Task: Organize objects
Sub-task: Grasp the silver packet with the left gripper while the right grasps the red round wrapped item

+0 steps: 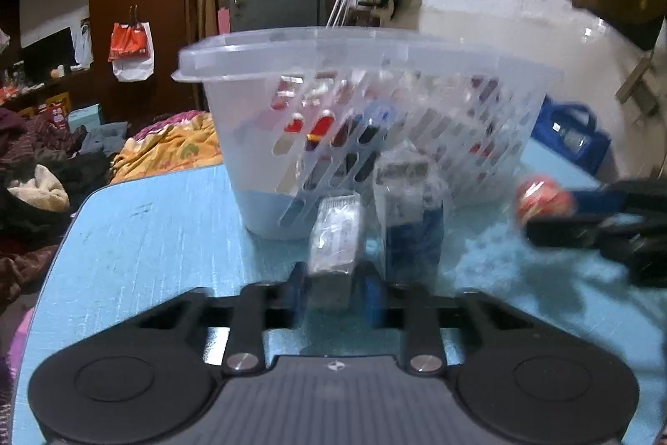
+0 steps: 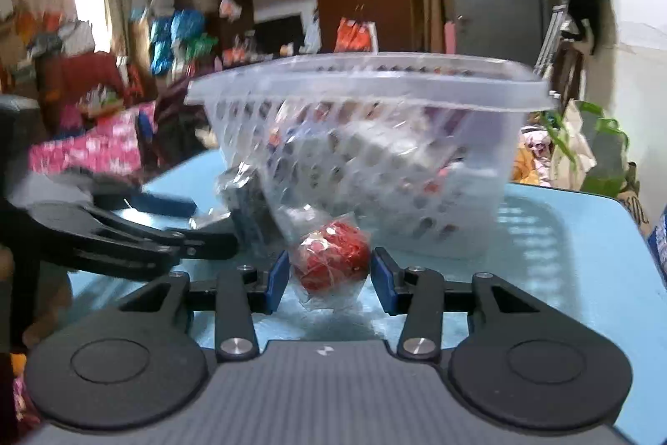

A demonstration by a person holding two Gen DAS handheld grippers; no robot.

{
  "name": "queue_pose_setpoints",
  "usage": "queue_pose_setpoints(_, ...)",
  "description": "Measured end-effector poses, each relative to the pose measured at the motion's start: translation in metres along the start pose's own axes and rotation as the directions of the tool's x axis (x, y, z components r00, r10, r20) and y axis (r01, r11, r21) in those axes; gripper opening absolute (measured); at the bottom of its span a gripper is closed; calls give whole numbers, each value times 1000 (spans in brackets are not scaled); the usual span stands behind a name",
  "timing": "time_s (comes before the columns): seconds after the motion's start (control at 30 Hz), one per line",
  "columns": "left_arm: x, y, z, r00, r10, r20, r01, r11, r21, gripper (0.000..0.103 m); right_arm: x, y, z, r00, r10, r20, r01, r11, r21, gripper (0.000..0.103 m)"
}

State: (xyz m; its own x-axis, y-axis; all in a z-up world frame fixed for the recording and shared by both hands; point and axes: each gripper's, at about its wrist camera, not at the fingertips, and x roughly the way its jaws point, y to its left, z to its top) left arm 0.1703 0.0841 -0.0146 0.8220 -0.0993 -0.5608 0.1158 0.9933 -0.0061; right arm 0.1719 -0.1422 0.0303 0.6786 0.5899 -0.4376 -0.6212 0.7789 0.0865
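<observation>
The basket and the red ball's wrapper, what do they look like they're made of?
Basket: seemingly translucent, frosted plastic; contents show through its slotted walls, and the rim looks moulded.
Red ball's wrapper: probably thin clear plastic film; it crinkles and glints. The ball itself looks shiny, possibly foil; blur leaves that open.

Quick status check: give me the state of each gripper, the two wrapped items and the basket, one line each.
Left gripper: shut on the silver packet.
Silver packet: upright on the blue table, clamped between the pads.
Right gripper: open, jaws either side of the red ball.
Red ball: plastic-wrapped, on the table, not yet gripped.
Basket: upright, already holding items.
</observation>
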Motion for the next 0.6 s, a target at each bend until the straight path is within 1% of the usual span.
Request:
queue_pose_setpoints(0.07,-7,-2,-2,1000,10,27,-10,1000,17,29,0,-2,1,1000,1,16,-1,1000,16,47)
queue_pose_setpoints(0.13,-17,-3,-5,997,23,80,-24,1000,16,29,1,-1,-1,1000,10,21,-10,1000,23,47)
queue_pose_setpoints(0.2,-28,0,-10,992,2,130,-1,1000,-5,29,1,0,-6,1000,17,18,-17,1000,20,47)
queue_pose_setpoints(0.23,-36,3,-13,988,-13,155,16,1000,-19,29,1,2,-6,1000,8,27,-8,1000,9,47)
queue_pose_setpoints(0.3,-51,8,-19,974,-28,226,39,998,-44,29,-4,6,-9,998,-15,59,15,1000,-8,47)
queue_pose_setpoints(0.33,-58,9,-25,965,-31,261,43,998,-41,29,-5,7,-9,997,-16,69,18,1000,-16,47)
queue_pose_setpoints(0.43,-67,6,-32,944,-51,326,61,998,-20,30,-7,5,-11,995,-23,97,23,1000,2,47)
queue_pose_setpoints(0.47,-68,6,-33,939,-57,339,67,998,-16,30,-7,4,-11,995,-15,97,15,1000,4,47)
queue_pose_setpoints(0.6,-70,9,-32,927,-64,368,80,996,-29,30,-8,4,-11,992,-33,121,33,999,2,47)
